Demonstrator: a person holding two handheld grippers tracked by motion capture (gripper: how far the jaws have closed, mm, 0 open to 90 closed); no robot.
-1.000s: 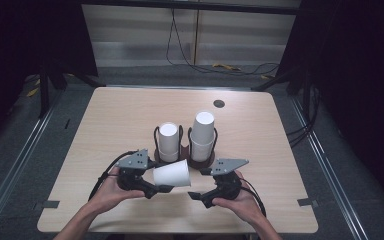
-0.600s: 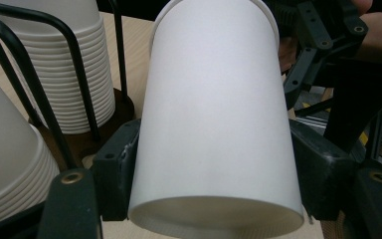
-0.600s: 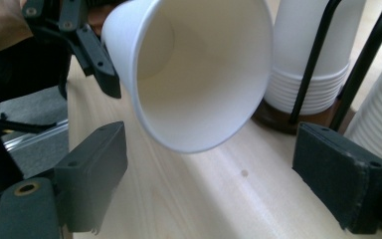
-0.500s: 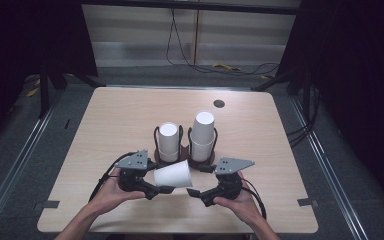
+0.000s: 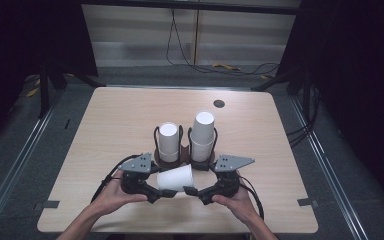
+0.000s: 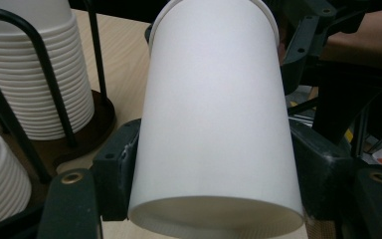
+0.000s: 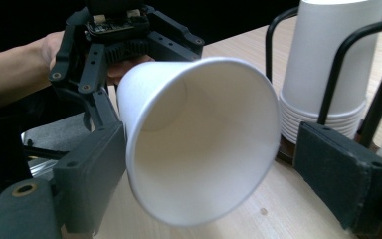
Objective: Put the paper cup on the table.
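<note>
A white paper cup (image 5: 175, 178) lies on its side just above the table, between my two grippers. My left gripper (image 5: 166, 187) is shut on it near the base; in the left gripper view both black jaws press the cup's (image 6: 214, 124) sides. My right gripper (image 5: 197, 190) is open at the cup's mouth. In the right gripper view the open mouth (image 7: 204, 144) faces the camera, one jaw lies against the rim and the other stands well apart. Behind them, two stacks of white cups (image 5: 169, 142) (image 5: 203, 131) stand in black wire holders.
The wooden table (image 5: 105, 130) has free room to the left, right and behind the holders. A small dark round spot (image 5: 219, 103) lies near the far edge. The person's hands come in over the near edge. Metal rails and cables run on the floor around.
</note>
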